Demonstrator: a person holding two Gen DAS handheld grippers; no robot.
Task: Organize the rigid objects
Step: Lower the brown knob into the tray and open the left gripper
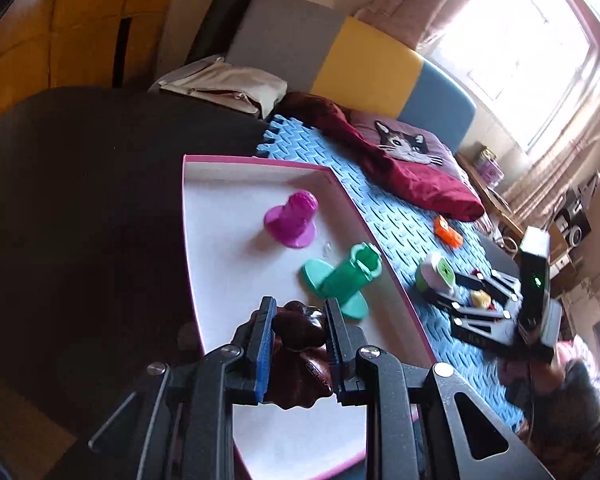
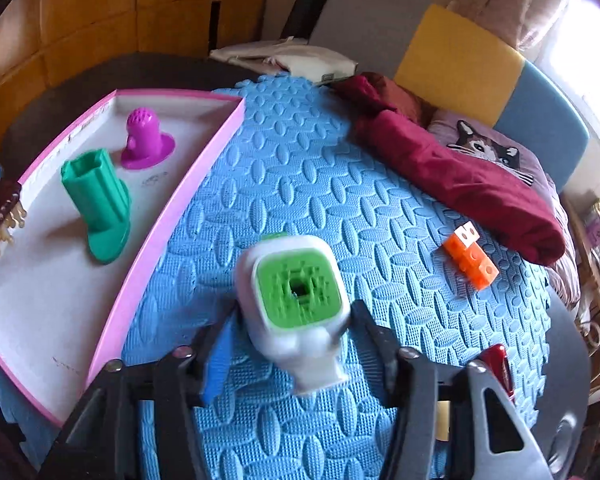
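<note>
My left gripper (image 1: 300, 308) is shut on a dark brown lumpy object (image 1: 300, 328) and hangs over the near part of the white tray with a pink rim (image 1: 220, 208). A magenta flanged piece (image 1: 292, 220) and a green flanged piece (image 1: 340, 280) sit in the tray. On the blue foam mat (image 2: 300, 160), a white object with a green top (image 2: 296, 292) stands tilted between the fingers of my right gripper (image 2: 294, 312). The right finger is at its side and a narrow gap shows beside the blue pad (image 2: 220, 352). An orange block (image 2: 470, 256) lies to the right.
A maroon cloth (image 2: 460, 176) and a cat cushion (image 2: 488, 148) lie along the mat's far right. A shiny red thing (image 2: 498, 364) sits by my right gripper. The tray's pink wall (image 2: 172, 208) borders the mat on the left. A headboard stands behind.
</note>
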